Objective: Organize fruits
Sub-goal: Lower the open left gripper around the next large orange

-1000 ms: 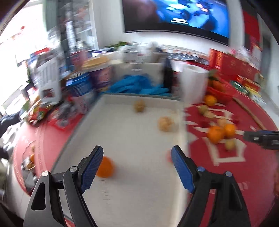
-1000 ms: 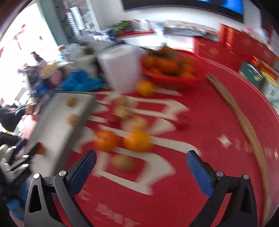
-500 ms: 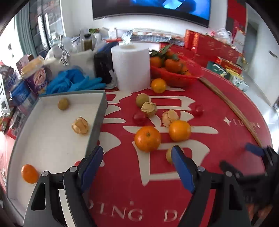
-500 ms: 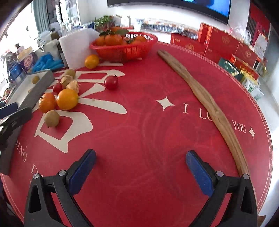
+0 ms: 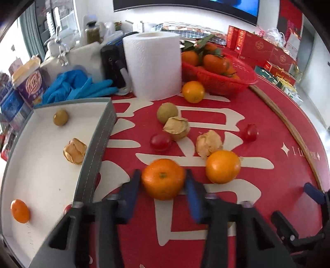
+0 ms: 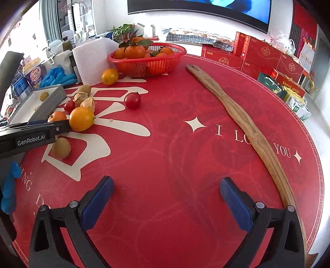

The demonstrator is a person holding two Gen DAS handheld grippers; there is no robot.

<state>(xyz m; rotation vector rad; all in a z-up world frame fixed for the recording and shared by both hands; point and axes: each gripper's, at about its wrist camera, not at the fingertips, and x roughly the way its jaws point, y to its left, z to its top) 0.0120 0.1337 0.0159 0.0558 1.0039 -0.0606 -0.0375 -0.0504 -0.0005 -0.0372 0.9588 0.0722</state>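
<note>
Tongs on the left (image 5: 164,181) have just been closing and now clamp a mandarin (image 5: 163,179) on the red tabletop (image 5: 268,165) just beside the grey tray (image 5: 97,148); the right tongs (image 6: 166,198) gape wide over bare cloth.

A round table (image 6: 185,144) under a red cloth with white characters and lettering fills the foreground. Behind it runs a white wall (image 6: 206,22) carrying a large dark screen (image 6: 206,8) lit blue at its right end. Daylight pours in from a window (image 6: 12,35) at the left, beside grey curtains (image 5: 31,35). Red gift boxes (image 6: 264,55) are stacked along the table's far right edge, and a potted plant (image 6: 123,29) stands by the wall.
</note>
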